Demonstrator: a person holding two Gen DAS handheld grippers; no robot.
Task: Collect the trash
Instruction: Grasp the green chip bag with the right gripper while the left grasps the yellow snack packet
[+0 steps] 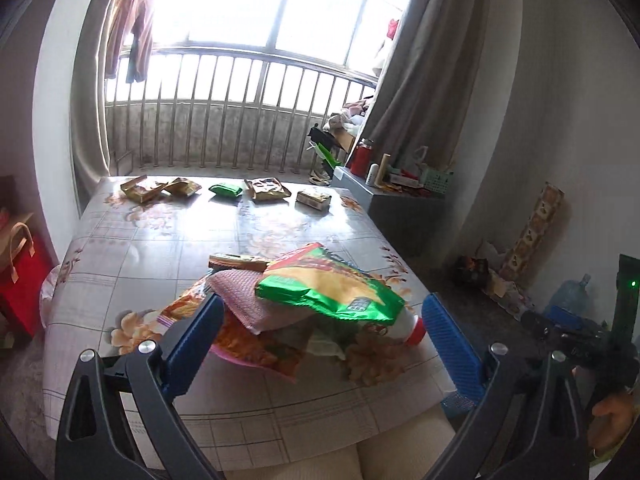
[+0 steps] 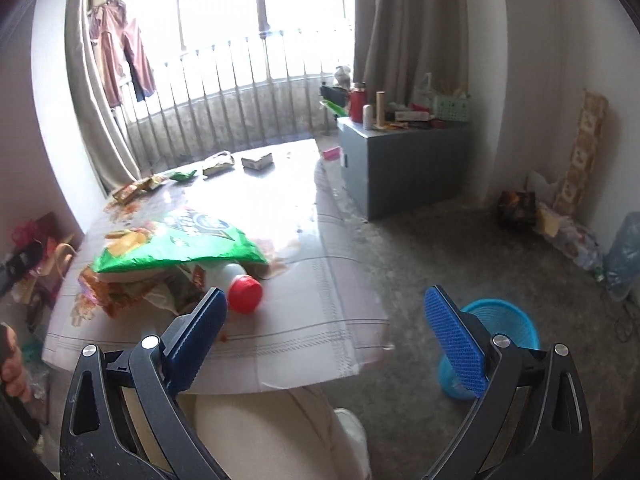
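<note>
Desk (image 1: pixel 132 248) w/ floral cloth: trash pile near front edge – green chip bag (image 1: pixel 332 288), red-capped bottle (image 2: pixel 236 284). Blue bin (image 2: pixel 500 328) on floor, right. Left tool (image 1: pixel 320 332), right tool (image 2: pixel 326 328): both spread apart, empty.

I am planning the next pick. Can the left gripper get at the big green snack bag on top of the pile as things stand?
Probably yes. The left gripper has its jaws wide open and empty, the green snack bag lies uncovered on top of the pile, and nothing stands between them.
</note>
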